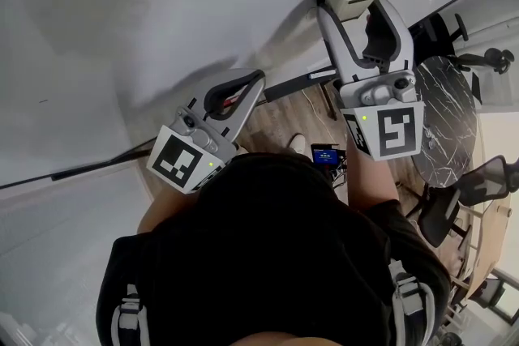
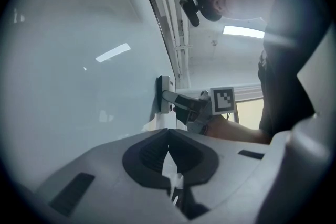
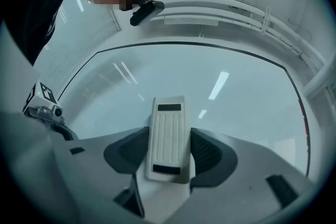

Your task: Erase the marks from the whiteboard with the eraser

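Cream ribbed plastic eraser (image 3: 168,136) is clamped by the right gripper (image 3: 168,157) and held flat against the glossy white whiteboard (image 3: 220,68); the left gripper (image 2: 168,135), nearer left, is closed on nothing.

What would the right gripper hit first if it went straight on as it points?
The whiteboard lies dead ahead of the right gripper. The eraser clamped in its tongs leads, so it would touch first; depth unclear, it may be touching now.

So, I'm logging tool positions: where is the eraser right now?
The eraser is clamped between the jaws of the right gripper, its face against the whiteboard, at the head view's upper right.
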Demonstrator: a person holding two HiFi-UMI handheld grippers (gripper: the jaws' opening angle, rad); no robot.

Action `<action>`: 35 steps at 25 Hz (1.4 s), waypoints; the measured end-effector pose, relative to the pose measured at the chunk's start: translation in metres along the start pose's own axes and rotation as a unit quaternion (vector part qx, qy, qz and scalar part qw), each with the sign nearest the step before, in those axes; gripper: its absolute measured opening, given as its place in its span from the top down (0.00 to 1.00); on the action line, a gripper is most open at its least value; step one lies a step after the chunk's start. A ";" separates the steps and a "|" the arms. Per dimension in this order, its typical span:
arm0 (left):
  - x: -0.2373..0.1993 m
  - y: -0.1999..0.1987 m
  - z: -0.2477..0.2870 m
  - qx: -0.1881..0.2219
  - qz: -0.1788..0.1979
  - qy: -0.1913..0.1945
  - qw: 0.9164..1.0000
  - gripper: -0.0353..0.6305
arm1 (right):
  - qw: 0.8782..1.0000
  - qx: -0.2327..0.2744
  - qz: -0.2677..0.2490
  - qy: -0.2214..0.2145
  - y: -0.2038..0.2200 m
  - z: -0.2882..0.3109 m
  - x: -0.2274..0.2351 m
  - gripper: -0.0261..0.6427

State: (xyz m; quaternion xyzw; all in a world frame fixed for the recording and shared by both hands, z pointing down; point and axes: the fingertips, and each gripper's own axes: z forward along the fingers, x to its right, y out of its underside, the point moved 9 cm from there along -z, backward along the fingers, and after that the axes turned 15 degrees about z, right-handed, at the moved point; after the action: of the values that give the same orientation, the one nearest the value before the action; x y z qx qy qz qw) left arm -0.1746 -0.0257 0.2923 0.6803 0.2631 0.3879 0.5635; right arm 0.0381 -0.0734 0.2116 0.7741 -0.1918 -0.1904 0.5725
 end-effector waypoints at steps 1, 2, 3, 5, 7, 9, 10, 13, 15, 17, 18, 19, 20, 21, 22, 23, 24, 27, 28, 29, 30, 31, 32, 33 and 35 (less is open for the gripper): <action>0.000 0.000 0.002 0.000 0.002 -0.001 1.000 0.94 | 1.000 0.002 -0.007 0.001 -0.001 0.001 -0.001 0.59; 0.000 0.000 0.003 0.002 0.004 -0.003 1.000 0.94 | 1.000 0.005 -0.015 0.002 -0.002 0.002 -0.003 0.59; -0.001 0.000 0.004 0.003 0.006 -0.004 1.000 0.94 | 1.000 0.010 -0.022 0.003 -0.003 0.004 -0.005 0.59; -0.002 0.002 0.008 0.001 0.007 -0.008 1.000 0.94 | 1.000 0.015 -0.026 0.001 -0.004 0.006 -0.005 0.59; 0.000 0.003 0.021 -0.003 0.006 -0.009 1.000 0.94 | 1.000 0.019 -0.022 -0.003 -0.003 0.005 0.008 0.59; 0.003 0.002 0.035 -0.012 0.006 -0.010 1.000 0.94 | 1.000 0.023 -0.017 -0.007 -0.004 0.001 0.025 0.59; 0.005 0.002 0.039 -0.016 0.006 -0.011 1.000 0.94 | 1.000 0.023 -0.015 -0.008 -0.004 0.000 0.030 0.59; 0.007 0.002 0.041 -0.013 0.005 -0.013 1.000 0.94 | 1.000 0.024 -0.011 -0.008 -0.003 -0.004 0.037 0.59; 0.006 0.004 0.039 -0.009 0.006 -0.015 1.000 0.94 | 1.000 0.028 -0.008 -0.006 -0.002 -0.004 0.038 0.59; 0.005 0.008 0.037 -0.015 0.008 -0.018 1.000 0.94 | 0.999 0.034 -0.004 -0.005 -0.004 -0.004 0.039 0.59; 0.006 0.010 0.038 -0.019 0.010 -0.020 1.000 0.94 | 0.999 0.037 -0.001 -0.005 -0.005 -0.004 0.041 0.59; 0.007 0.011 0.043 -0.021 0.012 -0.021 0.999 0.94 | 0.999 0.039 0.003 -0.006 -0.005 -0.004 0.046 0.59; 0.008 0.011 0.050 -0.024 0.013 -0.021 0.999 0.94 | 0.999 0.040 0.006 -0.007 -0.005 -0.005 0.054 0.59; 0.011 0.011 0.058 -0.025 0.013 -0.021 0.999 0.94 | 0.999 0.040 0.008 -0.006 -0.005 -0.007 0.063 0.59; 0.013 0.010 0.067 -0.026 0.013 -0.021 0.999 0.94 | 0.999 0.040 0.010 -0.005 -0.005 -0.009 0.073 0.59; 0.016 0.008 0.074 -0.027 0.013 -0.021 0.999 0.94 | 0.999 0.040 0.012 -0.002 -0.006 -0.011 0.081 0.59; 0.018 0.007 0.079 -0.028 0.014 -0.020 0.999 0.94 | 0.999 0.039 0.014 0.000 -0.006 -0.013 0.088 0.59; 0.021 0.006 0.086 -0.029 0.014 -0.020 0.999 0.94 | 0.999 0.036 0.021 0.006 -0.003 -0.016 0.101 0.59; 0.021 0.006 0.086 -0.029 0.013 -0.021 0.999 0.94 | 0.999 0.034 0.024 0.006 0.001 -0.017 0.104 0.59; 0.021 0.006 0.086 -0.028 0.013 -0.022 0.999 0.94 | 0.999 0.032 0.026 0.007 0.003 -0.018 0.106 0.59; 0.022 0.005 0.087 -0.027 0.013 -0.023 0.999 0.94 | 0.999 0.030 0.029 0.008 0.004 -0.019 0.110 0.59; 0.024 0.004 0.089 -0.026 0.014 -0.024 0.999 0.94 | 0.999 0.029 0.030 0.011 0.004 -0.021 0.114 0.59; 0.026 0.003 0.091 -0.028 0.014 -0.025 0.999 0.94 | 0.999 0.029 0.033 0.014 0.004 -0.023 0.120 0.59; 0.029 0.001 0.094 -0.031 0.014 -0.026 0.999 0.94 | 0.999 0.028 0.036 0.017 0.004 -0.026 0.126 0.59; 0.032 0.000 0.099 -0.034 0.013 -0.029 0.999 0.94 | 0.998 0.028 0.045 0.024 0.005 -0.031 0.139 0.59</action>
State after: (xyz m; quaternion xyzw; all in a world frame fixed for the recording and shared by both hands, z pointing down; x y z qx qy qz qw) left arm -0.0752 -0.0558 0.2933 0.6753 0.2246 0.3842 0.5881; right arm 0.1722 -0.1215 0.2144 0.7845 -0.2178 -0.1408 0.5632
